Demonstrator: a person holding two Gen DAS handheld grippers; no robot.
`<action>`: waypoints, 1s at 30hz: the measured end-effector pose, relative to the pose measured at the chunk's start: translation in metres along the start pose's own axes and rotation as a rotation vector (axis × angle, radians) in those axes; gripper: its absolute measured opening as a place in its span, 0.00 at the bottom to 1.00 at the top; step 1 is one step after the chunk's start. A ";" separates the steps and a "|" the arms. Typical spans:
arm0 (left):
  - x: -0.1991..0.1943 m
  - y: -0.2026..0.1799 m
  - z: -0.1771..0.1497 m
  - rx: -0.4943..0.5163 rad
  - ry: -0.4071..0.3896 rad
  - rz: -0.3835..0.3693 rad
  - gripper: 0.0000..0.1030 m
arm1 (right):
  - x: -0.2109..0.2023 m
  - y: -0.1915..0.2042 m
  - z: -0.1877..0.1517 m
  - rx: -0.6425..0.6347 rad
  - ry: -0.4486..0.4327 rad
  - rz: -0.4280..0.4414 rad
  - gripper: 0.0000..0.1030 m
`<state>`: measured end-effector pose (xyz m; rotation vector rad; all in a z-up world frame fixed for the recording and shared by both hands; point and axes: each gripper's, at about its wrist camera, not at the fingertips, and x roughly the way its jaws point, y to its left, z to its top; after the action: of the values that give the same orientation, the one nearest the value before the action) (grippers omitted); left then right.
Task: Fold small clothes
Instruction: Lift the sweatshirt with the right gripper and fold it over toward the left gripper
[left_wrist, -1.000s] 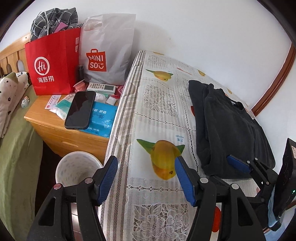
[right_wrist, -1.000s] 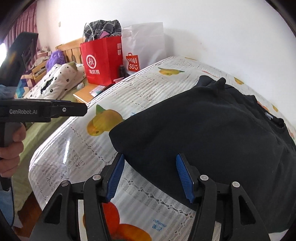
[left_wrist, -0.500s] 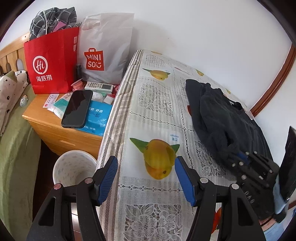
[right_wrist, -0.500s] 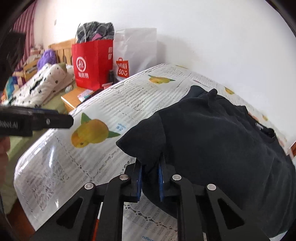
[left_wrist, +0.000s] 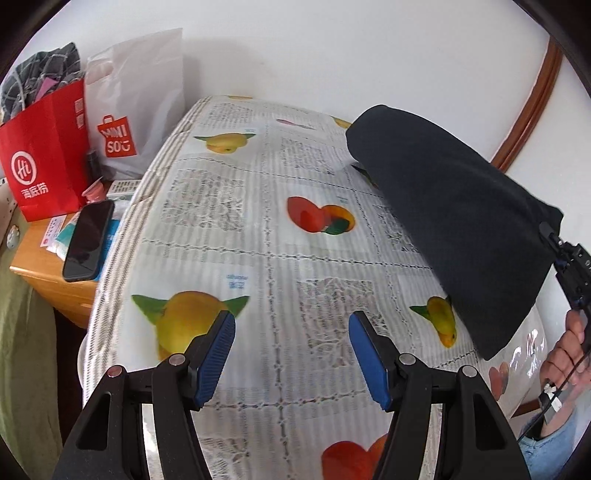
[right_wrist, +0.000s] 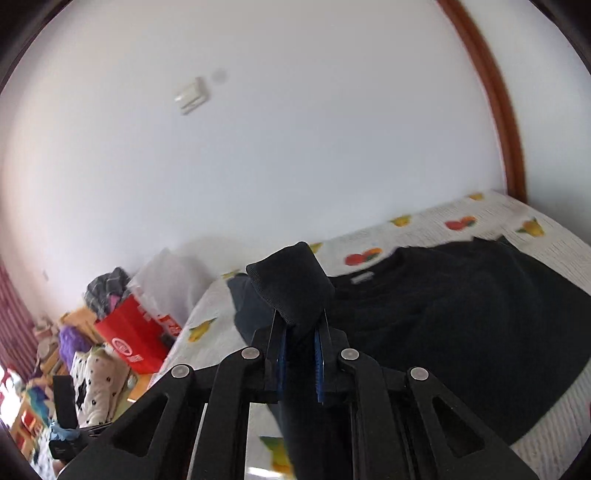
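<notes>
Left wrist view: my left gripper (left_wrist: 291, 354) hangs over the table with the fruit-print lace plastic cloth (left_wrist: 236, 236), jaws spread wide, nothing between them. On the right side the black knit sweater (left_wrist: 454, 221) is lifted by one corner – it drapes as a slanted sheet from the right gripper (left_wrist: 554, 240) down to the table, far end resting on the cloth. Red paper bag (left_wrist: 40, 155), white Miniso plastic bag (left_wrist: 136, 103) and black phone (left_wrist: 88, 240) sit on the wooden nightstand beside the table.

Right wrist view: jaws clenched on a bunched fold of the sweater, which pokes up between the blue pads (right_wrist: 282, 356); the rest lies spread on the table, neck label up.

Progress, my read – early: the first fold looks only started, nothing laid over yet, the remaining folds left. Fabric looks thick, soft, hangs heavy without wrinkling.
</notes>
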<state>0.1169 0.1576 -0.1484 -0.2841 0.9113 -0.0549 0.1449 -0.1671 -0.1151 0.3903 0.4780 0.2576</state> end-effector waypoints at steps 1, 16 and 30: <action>0.004 -0.009 0.000 0.014 0.005 -0.011 0.60 | 0.003 -0.022 -0.005 0.035 0.028 -0.048 0.11; 0.042 -0.153 -0.026 0.274 0.112 -0.208 0.61 | 0.015 -0.095 -0.042 0.059 0.213 -0.127 0.21; 0.051 -0.212 -0.042 0.321 0.141 -0.215 0.63 | 0.030 -0.106 -0.020 -0.050 0.239 -0.069 0.53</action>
<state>0.1311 -0.0636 -0.1556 -0.0784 0.9933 -0.4198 0.1767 -0.2461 -0.1874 0.2949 0.7167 0.2502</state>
